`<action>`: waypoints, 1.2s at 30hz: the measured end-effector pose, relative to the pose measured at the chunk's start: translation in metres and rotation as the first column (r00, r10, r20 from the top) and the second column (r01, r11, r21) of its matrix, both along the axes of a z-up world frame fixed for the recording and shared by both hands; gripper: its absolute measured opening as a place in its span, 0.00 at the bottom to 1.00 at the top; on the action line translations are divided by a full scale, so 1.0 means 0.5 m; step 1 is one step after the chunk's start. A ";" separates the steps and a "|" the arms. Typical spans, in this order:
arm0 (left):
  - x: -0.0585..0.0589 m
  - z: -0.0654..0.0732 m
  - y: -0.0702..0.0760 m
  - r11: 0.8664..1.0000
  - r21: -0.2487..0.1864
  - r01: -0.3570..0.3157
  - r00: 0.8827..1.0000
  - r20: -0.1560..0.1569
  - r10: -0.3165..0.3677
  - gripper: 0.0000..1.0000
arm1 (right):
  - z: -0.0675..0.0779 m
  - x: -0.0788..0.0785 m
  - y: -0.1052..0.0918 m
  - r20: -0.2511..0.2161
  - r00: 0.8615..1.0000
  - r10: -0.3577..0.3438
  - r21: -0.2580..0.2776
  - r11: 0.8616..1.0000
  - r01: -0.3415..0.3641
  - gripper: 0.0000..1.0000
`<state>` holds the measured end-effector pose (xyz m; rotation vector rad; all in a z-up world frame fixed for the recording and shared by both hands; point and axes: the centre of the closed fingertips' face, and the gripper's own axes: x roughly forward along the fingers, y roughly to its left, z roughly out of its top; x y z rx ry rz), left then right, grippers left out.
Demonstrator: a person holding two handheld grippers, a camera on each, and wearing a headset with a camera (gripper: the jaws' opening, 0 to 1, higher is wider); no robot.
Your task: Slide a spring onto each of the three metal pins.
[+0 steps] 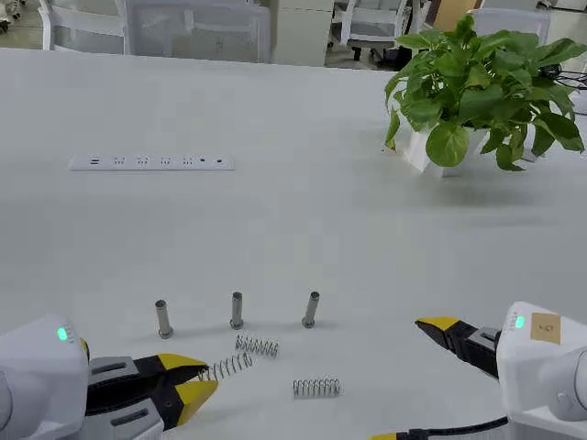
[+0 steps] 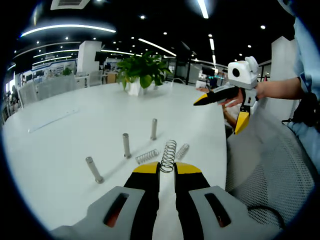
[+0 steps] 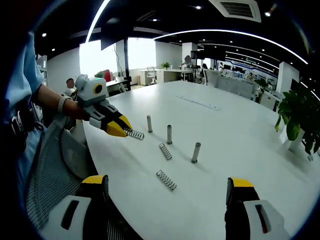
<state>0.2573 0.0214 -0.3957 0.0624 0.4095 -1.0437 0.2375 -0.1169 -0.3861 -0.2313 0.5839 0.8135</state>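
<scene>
One spring (image 2: 169, 152) sits clenched in left tool (image 2: 167, 167); right tool (image 3: 167, 181) gapes empty. Next: thread it over the twelve-o'clock pin (image 1: 237, 310).

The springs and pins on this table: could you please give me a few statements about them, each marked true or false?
1. The left claw is shut on a spring. True.
2. All three pins already carry springs. False: every pin is bare, and two loose springs lie on the table.
3. The right claw is open and holds nothing. True.
4. The pins lie flat on their sides. False: they stand upright in a row.
</scene>
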 end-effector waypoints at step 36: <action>-0.067 0.085 -0.075 0.978 -0.108 0.177 0.984 0.027 -0.175 0.07 | 0.061 -0.036 0.147 -0.173 0.966 0.193 0.367 0.923 -0.119 0.29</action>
